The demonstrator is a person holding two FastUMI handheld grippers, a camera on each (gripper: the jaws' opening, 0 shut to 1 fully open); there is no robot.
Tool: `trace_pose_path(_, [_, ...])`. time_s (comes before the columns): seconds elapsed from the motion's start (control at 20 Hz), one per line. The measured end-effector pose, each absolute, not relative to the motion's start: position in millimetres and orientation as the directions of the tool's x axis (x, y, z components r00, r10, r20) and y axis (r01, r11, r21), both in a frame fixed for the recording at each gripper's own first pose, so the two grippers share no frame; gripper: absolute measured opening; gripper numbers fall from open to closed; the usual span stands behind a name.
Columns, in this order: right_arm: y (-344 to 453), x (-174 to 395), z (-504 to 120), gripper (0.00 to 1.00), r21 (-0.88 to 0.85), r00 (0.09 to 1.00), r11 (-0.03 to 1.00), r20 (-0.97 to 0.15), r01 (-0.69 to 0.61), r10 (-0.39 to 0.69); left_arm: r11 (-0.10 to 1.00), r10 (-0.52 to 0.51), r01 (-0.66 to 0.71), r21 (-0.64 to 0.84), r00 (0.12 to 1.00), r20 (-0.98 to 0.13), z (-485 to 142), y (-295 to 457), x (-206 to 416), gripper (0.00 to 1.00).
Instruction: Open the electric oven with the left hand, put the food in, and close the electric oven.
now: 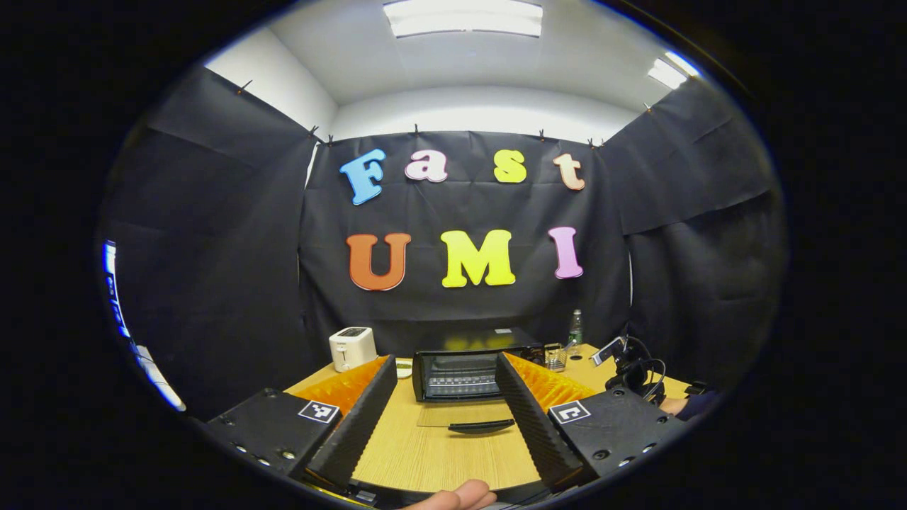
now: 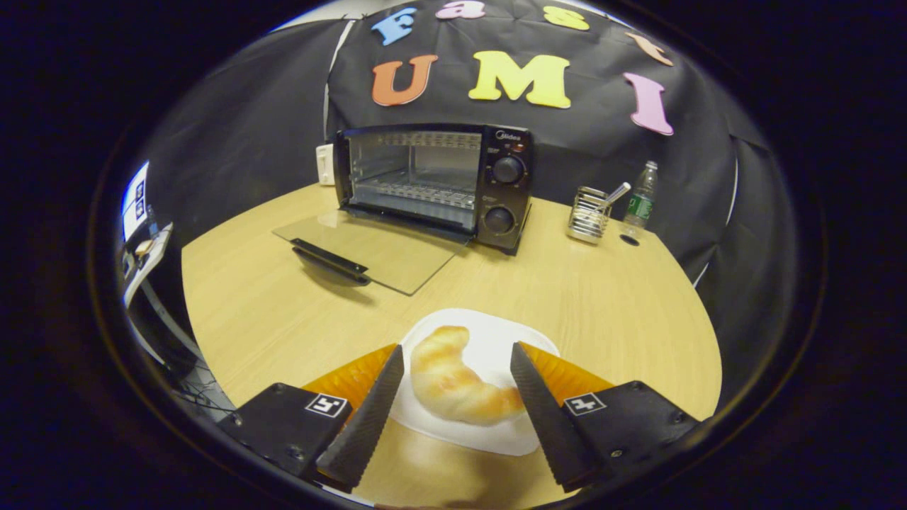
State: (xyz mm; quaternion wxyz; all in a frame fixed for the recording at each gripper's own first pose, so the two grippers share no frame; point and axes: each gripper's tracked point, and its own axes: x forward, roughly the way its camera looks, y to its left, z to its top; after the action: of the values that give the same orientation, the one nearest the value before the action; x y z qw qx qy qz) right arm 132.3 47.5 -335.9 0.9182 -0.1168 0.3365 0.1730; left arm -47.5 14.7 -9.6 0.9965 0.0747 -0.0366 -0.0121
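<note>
The black electric oven stands at the back of the wooden table with its glass door folded down flat and the handle toward me. My left gripper is open in front of it, holding nothing. In the right gripper view the oven sits at the far left, its door down and the wire rack bare. A golden croissant lies on a white plate near the table's front. My right gripper is open, with a finger on either side of the croissant.
A white toaster stands left of the oven. A wire utensil holder and a plastic bottle stand right of it. The other gripper and its holder's sleeve show at the table's right. Black cloth walls the booth.
</note>
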Motion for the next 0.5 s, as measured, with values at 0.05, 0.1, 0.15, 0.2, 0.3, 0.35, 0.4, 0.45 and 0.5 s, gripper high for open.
trace_pose_path(0.05, [49,132,-347,0.92,-0.096,0.693,0.914,-0.684,-0.394,0.227,0.988,-0.026,0.014,0.157,0.997,0.072,-11,14,-49,0.92])
trace_pose_path(0.1, [46,133,-358,0.89,-0.113,0.676,0.916,-0.710,-0.386,0.197,0.987,-0.035,0.024,0.158,0.997,0.066,-16,9,-48,0.92])
trace_pose_path(0.15, [49,138,-352,0.88,-0.124,0.692,0.913,-0.694,-0.388,0.200,0.987,-0.045,0.035,0.156,0.997,0.060,-18,5,-48,0.92])
trace_pose_path(0.2, [52,138,-356,0.87,-0.125,0.673,0.905,-0.711,-0.407,0.204,0.987,-0.050,0.041,0.153,0.997,0.057,-18,5,-49,0.92])
trace_pose_path(0.3, [52,137,-354,0.82,-0.106,0.671,0.913,-0.713,-0.393,0.206,0.988,-0.047,0.037,0.153,0.997,0.063,-15,7,-48,0.93])
trace_pose_path(0.35, [53,136,-352,0.78,-0.102,0.674,0.914,-0.709,-0.393,0.210,0.987,-0.045,0.034,0.155,0.997,0.068,-14,9,-48,0.94])
trace_pose_path(0.4, [54,136,-349,0.73,-0.097,0.680,0.914,-0.700,-0.395,0.219,0.987,-0.040,0.028,0.160,0.997,0.072,-15,10,-49,0.95])
trace_pose_path(0.45, [55,137,-345,0.69,-0.094,0.689,0.915,-0.690,-0.392,0.224,0.986,-0.037,0.024,0.166,0.996,0.076,-18,12,-50,0.95])
trace_pose_path(0.5, [56,137,-345,0.65,-0.083,0.695,0.918,-0.680,-0.387,0.232,0.985,-0.035,0.022,0.171,0.996,0.078,-19,12,-50,0.95])
